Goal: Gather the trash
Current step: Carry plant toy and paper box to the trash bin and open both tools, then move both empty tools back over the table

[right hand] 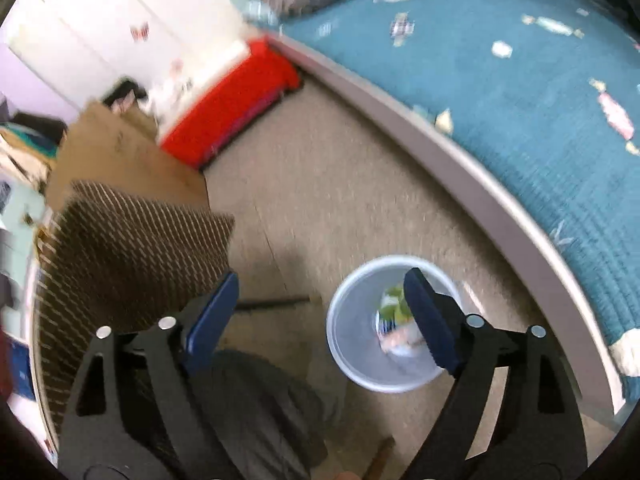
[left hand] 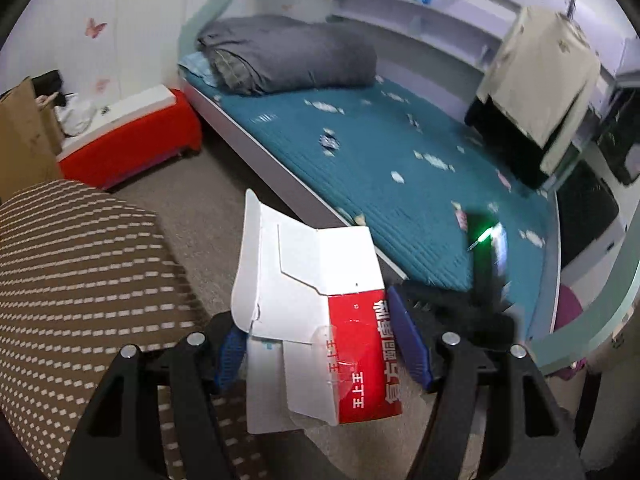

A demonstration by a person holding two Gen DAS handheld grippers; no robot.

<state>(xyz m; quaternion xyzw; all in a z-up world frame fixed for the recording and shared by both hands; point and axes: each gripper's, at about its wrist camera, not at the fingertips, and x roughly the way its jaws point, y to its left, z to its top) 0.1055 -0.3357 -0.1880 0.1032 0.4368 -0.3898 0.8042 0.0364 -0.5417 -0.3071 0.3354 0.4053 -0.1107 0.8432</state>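
My left gripper [left hand: 320, 344] is shut on a red and white cardboard box [left hand: 320, 320] with its flaps torn open, held above the floor beside the bed. My right gripper [right hand: 320, 292] is open and empty. It hangs above a white round trash bin [right hand: 356, 336] on the floor, which holds some green and pale wrappers [right hand: 394, 312]. Small wrappers [left hand: 330, 142] lie scattered on the teal bed sheet [left hand: 400, 160].
A brown dotted cushioned seat [left hand: 80, 280] stands at the left, also in the right wrist view [right hand: 128, 248]. A red and white storage box [left hand: 128, 136] and a cardboard carton [left hand: 24, 136] sit by the wall. A grey folded quilt [left hand: 288, 56] lies on the bed.
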